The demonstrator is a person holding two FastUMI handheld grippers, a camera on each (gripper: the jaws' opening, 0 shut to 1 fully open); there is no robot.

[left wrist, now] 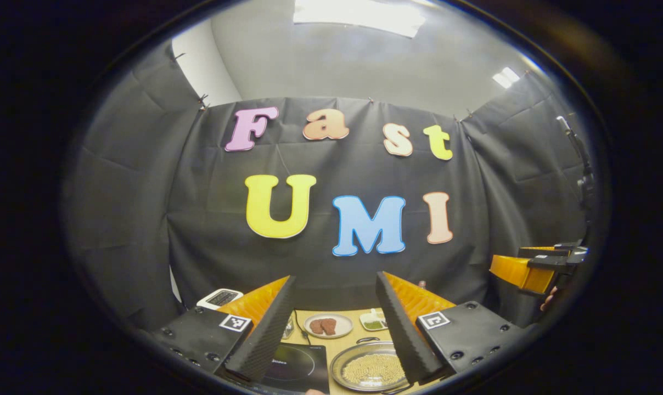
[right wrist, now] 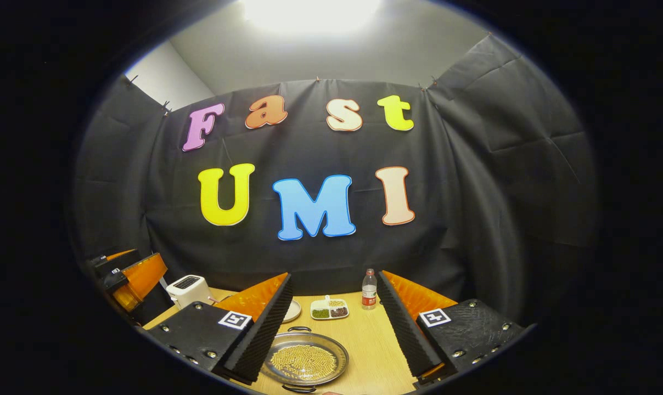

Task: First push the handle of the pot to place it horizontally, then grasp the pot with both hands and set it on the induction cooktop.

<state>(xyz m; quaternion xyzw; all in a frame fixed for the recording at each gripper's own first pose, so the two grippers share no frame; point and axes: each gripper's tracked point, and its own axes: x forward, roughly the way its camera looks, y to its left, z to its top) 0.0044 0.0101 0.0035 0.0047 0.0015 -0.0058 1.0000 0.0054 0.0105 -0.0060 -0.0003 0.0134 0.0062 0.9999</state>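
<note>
Left gripper [left wrist: 336, 323]: held wide apart, nothing gripped.
Right gripper [right wrist: 336, 323]: spread wide, nothing gripped.
Pot [right wrist: 304, 359]: seen on the table [right wrist: 372, 351], beside the induction cooktop [left wrist: 297, 365].
Water bottle [right wrist: 369, 289]: caught in right gripper view.

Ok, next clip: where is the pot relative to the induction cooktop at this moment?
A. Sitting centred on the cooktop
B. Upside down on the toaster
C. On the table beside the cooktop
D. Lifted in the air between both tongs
C: in the left gripper view the pot, filled with small yellowish beads, rests on the wooden table next to the dark induction cooktop, and both tongs are open and hold nothing.
</note>
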